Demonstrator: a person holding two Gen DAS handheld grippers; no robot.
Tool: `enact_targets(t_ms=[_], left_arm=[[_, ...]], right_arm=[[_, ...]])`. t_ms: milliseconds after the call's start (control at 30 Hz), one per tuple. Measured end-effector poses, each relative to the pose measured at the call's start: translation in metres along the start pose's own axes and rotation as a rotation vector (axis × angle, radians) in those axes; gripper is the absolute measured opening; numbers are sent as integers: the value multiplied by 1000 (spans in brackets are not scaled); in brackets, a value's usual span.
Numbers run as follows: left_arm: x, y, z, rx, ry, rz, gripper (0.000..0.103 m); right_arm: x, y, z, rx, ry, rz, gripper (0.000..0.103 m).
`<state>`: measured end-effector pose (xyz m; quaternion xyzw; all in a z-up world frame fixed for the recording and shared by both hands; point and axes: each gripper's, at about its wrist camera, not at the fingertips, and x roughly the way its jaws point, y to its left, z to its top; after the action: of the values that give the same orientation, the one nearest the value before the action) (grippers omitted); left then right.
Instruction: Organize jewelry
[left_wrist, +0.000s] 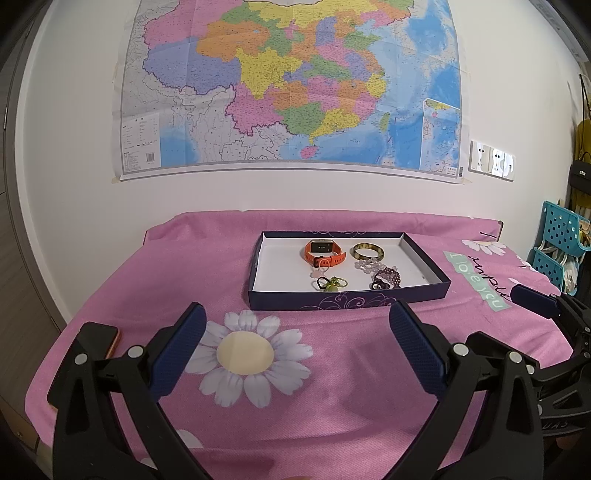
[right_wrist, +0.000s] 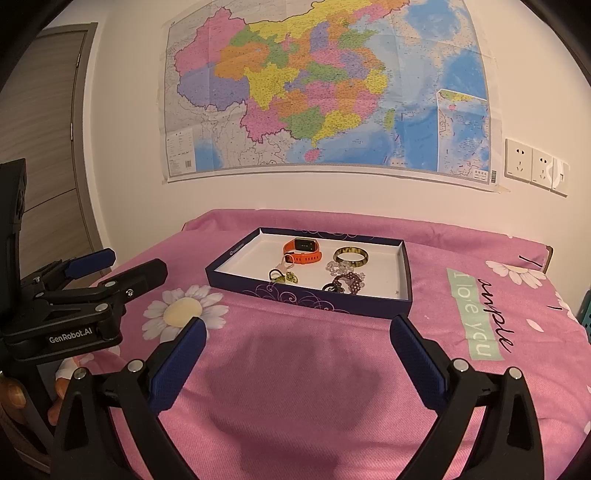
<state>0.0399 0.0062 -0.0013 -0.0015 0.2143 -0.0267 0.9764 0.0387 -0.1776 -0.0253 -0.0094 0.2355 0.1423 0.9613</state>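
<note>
A dark blue box lid (left_wrist: 347, 301) (right_wrist: 310, 297) with a white inside lies on the pink cloth. It holds an orange watch (left_wrist: 324, 252) (right_wrist: 303, 252), a mottled bangle (left_wrist: 367, 252) (right_wrist: 351, 256), a pale bead bracelet (left_wrist: 365, 264) (right_wrist: 334, 266), a purple bead bracelet (left_wrist: 388, 277) (right_wrist: 349, 280), and a green hair tie (left_wrist: 332, 283) (right_wrist: 284, 277). My left gripper (left_wrist: 297, 325) is open and empty, in front of the box. My right gripper (right_wrist: 297, 338) is open and empty, also short of the box. The right gripper also shows in the left wrist view (left_wrist: 539, 301); the left gripper also shows in the right wrist view (right_wrist: 110, 267).
The pink flowered cloth (left_wrist: 332, 387) covers the table against a white wall with a map (left_wrist: 291, 81). A black phone (left_wrist: 98, 339) lies near the table's left edge. A teal basket rack (left_wrist: 557, 243) stands at the right. Wall sockets (right_wrist: 535, 168) sit at right.
</note>
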Motion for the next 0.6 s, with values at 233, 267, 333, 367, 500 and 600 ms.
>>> enact_targets(t_ms=[233, 267, 333, 367, 500, 600], left_arm=[[0, 0, 0, 0, 0, 0, 98], [0, 0, 0, 0, 1, 0, 98], [0, 0, 0, 0, 1, 2, 98], [0, 0, 0, 0, 2, 0, 98], [1, 0, 1, 0, 2, 0, 98], [1, 0, 1, 1, 3, -1, 98]], right_arm=[[0, -1, 1, 3, -3, 0, 96], [0, -1, 1, 4, -5, 0, 96], [0, -1, 2, 3, -4, 0, 96], [0, -1, 1, 4, -6, -1, 96], [0, -1, 2, 5, -3, 1, 96], [0, -1, 2, 5, -1, 3, 96]])
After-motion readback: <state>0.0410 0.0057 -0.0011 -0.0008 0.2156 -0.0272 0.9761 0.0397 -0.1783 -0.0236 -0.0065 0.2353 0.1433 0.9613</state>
